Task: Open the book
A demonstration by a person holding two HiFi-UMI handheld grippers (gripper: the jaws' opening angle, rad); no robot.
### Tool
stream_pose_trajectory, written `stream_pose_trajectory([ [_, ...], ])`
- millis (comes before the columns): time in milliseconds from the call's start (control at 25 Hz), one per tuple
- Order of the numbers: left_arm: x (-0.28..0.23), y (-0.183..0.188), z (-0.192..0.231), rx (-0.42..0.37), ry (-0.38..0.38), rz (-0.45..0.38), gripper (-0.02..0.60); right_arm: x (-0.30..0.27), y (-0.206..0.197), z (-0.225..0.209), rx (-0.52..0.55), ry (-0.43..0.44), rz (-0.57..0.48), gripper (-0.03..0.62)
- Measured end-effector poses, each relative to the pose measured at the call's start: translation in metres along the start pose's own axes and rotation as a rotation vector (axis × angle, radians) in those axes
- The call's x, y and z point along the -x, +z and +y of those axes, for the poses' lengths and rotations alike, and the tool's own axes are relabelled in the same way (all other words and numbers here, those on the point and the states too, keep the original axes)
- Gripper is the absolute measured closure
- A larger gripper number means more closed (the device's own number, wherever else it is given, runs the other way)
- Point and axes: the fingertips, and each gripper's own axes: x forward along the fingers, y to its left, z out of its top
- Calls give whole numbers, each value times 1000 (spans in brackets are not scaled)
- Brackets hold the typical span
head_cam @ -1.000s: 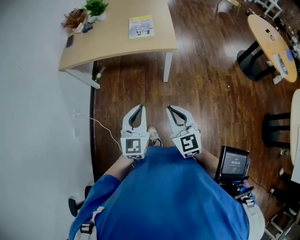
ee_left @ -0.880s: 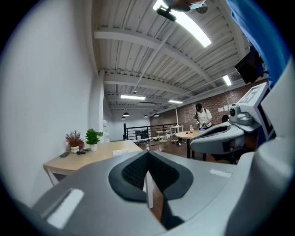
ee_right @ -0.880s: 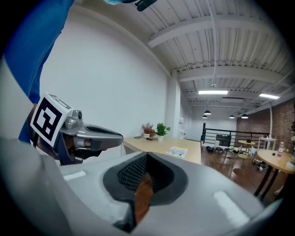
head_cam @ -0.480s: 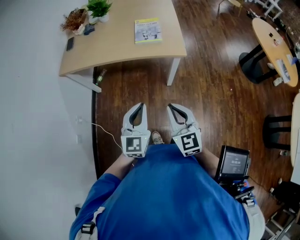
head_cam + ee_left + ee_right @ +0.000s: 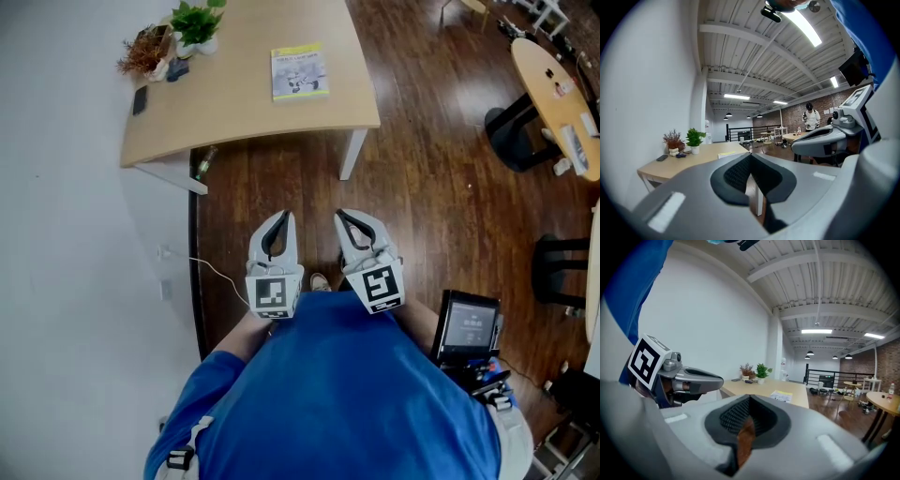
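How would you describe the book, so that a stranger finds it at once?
Find the wooden table beside the white wall. The book lies flat and closed on it, apart from the potted plants at one corner. Only it has a yellow-topped cover.

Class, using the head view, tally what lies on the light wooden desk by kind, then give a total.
Book: 1
Potted plants: 2, the green plant and the dried reddish plant
Flat dark phone-like item: 1
Small dark item beside the pots: 1
Total: 5
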Motion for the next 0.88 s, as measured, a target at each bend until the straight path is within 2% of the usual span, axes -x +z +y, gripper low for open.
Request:
stream_pose_trajectory([
  [480, -120, 12, 13, -30, 26, 48, 574, -74, 11, -108, -27, 16, -36, 591],
  [880, -211, 27, 12, -45, 70, 72, 574, -114, 7, -191, -28, 56, -39, 591],
])
